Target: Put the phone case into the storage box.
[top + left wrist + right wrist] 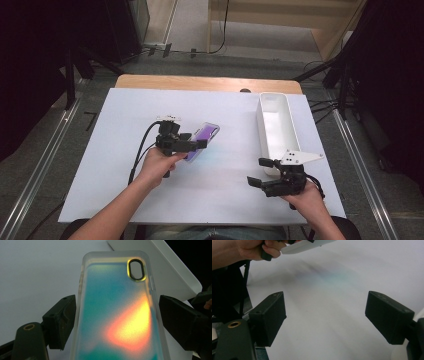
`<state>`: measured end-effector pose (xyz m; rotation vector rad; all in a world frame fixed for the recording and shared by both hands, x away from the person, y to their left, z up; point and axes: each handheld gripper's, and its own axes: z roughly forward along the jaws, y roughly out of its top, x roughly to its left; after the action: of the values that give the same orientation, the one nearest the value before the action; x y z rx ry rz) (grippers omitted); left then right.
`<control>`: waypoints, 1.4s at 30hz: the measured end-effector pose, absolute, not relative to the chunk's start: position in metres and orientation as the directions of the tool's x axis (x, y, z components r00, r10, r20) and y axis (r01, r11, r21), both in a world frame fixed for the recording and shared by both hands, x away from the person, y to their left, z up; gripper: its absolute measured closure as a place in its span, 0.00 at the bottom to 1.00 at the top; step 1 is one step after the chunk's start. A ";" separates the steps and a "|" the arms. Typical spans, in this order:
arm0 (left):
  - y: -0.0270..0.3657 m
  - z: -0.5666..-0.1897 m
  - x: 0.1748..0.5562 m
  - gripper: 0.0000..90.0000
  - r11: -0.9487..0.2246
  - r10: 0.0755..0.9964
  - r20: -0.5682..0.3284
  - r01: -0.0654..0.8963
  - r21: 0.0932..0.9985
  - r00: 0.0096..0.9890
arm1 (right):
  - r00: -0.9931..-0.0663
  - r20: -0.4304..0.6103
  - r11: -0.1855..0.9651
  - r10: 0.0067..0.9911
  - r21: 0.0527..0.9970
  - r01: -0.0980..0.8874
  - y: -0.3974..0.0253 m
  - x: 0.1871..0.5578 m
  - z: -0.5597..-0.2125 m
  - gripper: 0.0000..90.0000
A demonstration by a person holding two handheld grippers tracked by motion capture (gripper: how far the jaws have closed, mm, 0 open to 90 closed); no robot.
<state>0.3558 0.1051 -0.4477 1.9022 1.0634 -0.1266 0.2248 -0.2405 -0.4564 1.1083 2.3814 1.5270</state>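
Note:
A translucent phone case (pixel 204 136) with an iridescent back, purple from above and teal-orange up close (pixel 117 315), sits tilted between the jaws of my left gripper (pixel 197 145). The left gripper (pixel 117 322) is shut on the case's long sides and holds it just above the white table; the camera cutout (pixel 136 269) points away from the hand. From the right gripper view the case's pale edge (pixel 304 246) hangs over its shadow. My right gripper (pixel 259 172) rests low near the front right, open, with nothing between its jaws (pixel 325 315).
A long white tray (pixel 263 127) runs front to back on the right side of the white table (pixel 125 175), its near end beside the right gripper. The tray's corner (pixel 175 272) lies beyond the case. Black cables trail from the left gripper.

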 end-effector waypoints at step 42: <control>0.089 -0.465 0.345 0.19 0.123 0.633 -0.604 0.707 0.696 0.484 | -0.595 0.416 0.107 0.687 0.752 0.650 -0.205 0.271 -0.423 0.17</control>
<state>0.3448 0.0889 -0.4653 1.5637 1.1985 -0.0797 0.2708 -0.2049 -0.4232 1.3958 2.3083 1.5351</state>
